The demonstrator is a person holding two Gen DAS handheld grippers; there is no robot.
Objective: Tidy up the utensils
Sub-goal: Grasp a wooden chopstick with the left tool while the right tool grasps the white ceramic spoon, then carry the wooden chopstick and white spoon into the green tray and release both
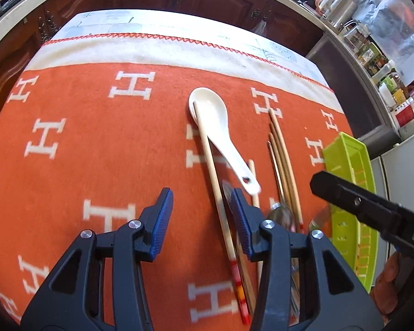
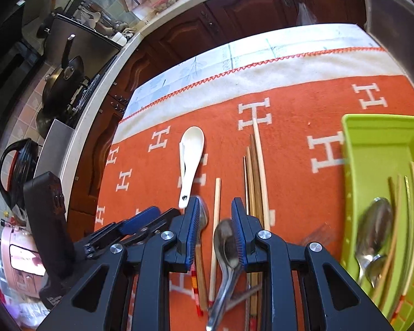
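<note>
Green tray (image 2: 378,149): 2 metal spoons (image 2: 374,237) + several chopsticks (image 2: 400,207) inside. L gripper (image 1: 201,220) part-open, empty. R gripper (image 2: 215,229) narrow, nothing clamped.

The right gripper (image 2: 215,215) hangs over an orange cloth (image 2: 295,127), jaws apart, nothing gripped. Below it lie a metal spoon (image 2: 225,251), chopsticks (image 2: 258,171) and a white spoon (image 2: 190,151). At right, a green tray (image 2: 372,143) holds spoons and chopsticks.
</note>
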